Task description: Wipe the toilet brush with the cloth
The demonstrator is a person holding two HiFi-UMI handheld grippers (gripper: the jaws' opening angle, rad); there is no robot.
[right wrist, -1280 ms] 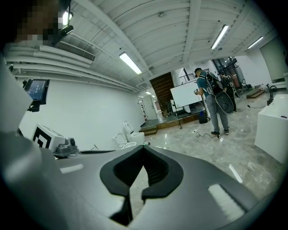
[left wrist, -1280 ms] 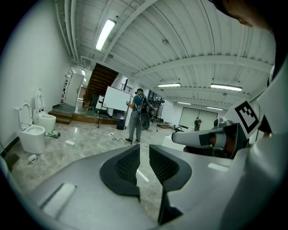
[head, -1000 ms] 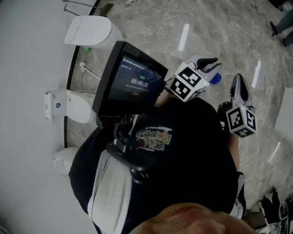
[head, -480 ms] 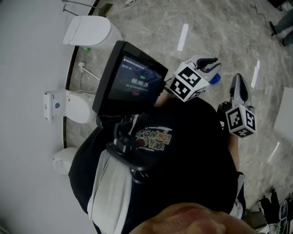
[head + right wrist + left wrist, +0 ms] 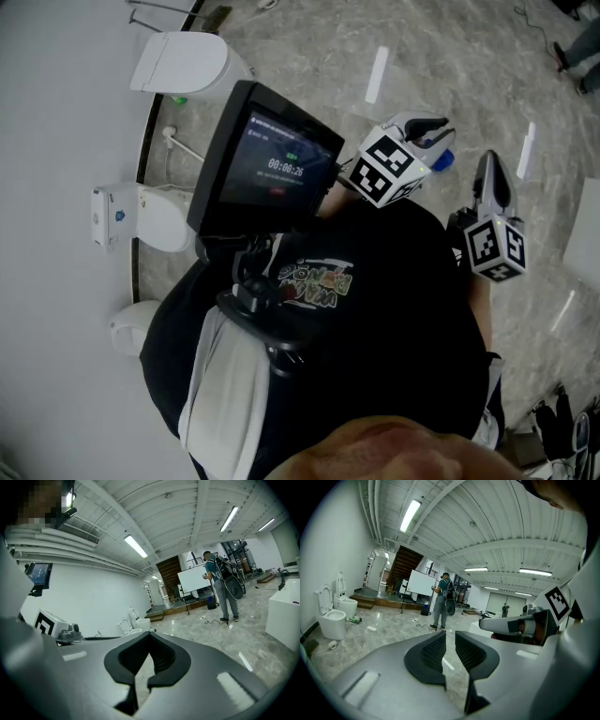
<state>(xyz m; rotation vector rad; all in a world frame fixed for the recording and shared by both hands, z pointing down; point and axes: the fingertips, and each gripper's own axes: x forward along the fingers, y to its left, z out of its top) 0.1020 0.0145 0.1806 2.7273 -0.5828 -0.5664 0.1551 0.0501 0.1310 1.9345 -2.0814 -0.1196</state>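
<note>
No cloth shows in any view. A thin white rod [image 5: 184, 146] lies near the wall between two toilets; I cannot tell whether it is the toilet brush. My left gripper [image 5: 429, 127] is held out in front of the chest, its jaws a narrow gap apart with nothing between them [image 5: 450, 637]. A small blue thing [image 5: 443, 161] shows just beside it, too small to identify. My right gripper [image 5: 489, 171] is held to its right, shut and empty, its tips meeting [image 5: 150, 633]. Each gripper sees the other: the right one [image 5: 520, 625], the left one [image 5: 61, 629].
White toilets [image 5: 187, 64] [image 5: 150, 217] [image 5: 131, 323] stand along the wall at the left. A monitor [image 5: 267, 164] is mounted at the person's chest. Another person [image 5: 440, 603] stands on the marble floor before a whiteboard [image 5: 419, 583]. A white block [image 5: 286, 609] is at the right.
</note>
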